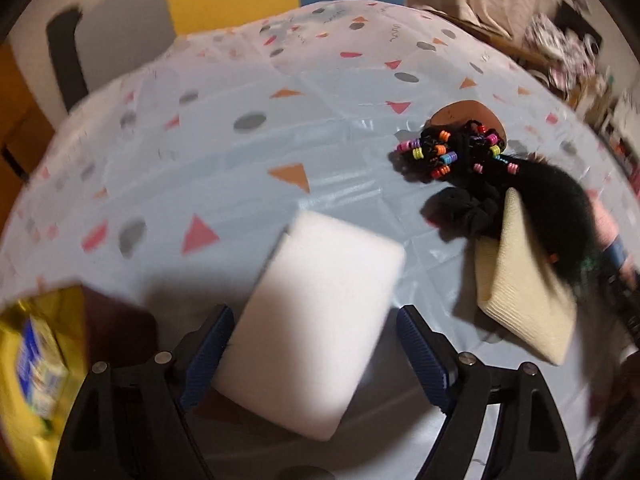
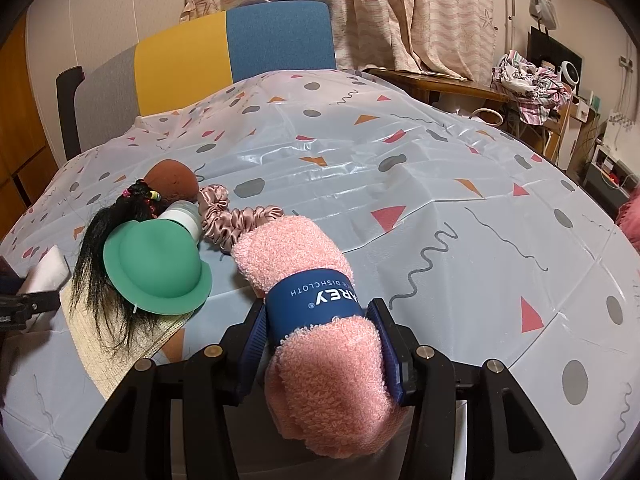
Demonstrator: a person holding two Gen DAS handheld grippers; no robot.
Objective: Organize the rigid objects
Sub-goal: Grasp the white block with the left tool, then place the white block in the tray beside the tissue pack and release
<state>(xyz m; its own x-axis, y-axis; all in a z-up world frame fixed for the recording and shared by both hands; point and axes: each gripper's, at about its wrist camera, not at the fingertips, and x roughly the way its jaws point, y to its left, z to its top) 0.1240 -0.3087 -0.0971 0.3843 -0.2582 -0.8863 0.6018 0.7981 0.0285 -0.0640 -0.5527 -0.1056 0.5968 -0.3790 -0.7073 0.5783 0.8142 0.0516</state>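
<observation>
A white foam block (image 1: 312,312) lies on the patterned tablecloth (image 1: 224,152) between the fingers of my left gripper (image 1: 316,354). The jaws stand wide, with a gap showing at the right pad, so it is open. In the right wrist view the same block (image 2: 48,268) shows at the far left. My right gripper (image 2: 320,316) is shut on a rolled pink dishcloth (image 2: 288,248) with a blue paper band, held over the table. A green hat-shaped lid (image 2: 156,268) and a white-capped bottle (image 2: 182,216) lie left of the roll.
A black hairpiece with coloured beads (image 1: 452,152), a black scrunchie (image 1: 460,212), a brown ball (image 2: 172,178) and a pink satin scrunchie (image 2: 232,216) crowd a beige cloth (image 1: 524,300). A yellow packet (image 1: 36,368) sits at the near left. A grey, yellow and blue chair (image 2: 240,44) stands behind the table.
</observation>
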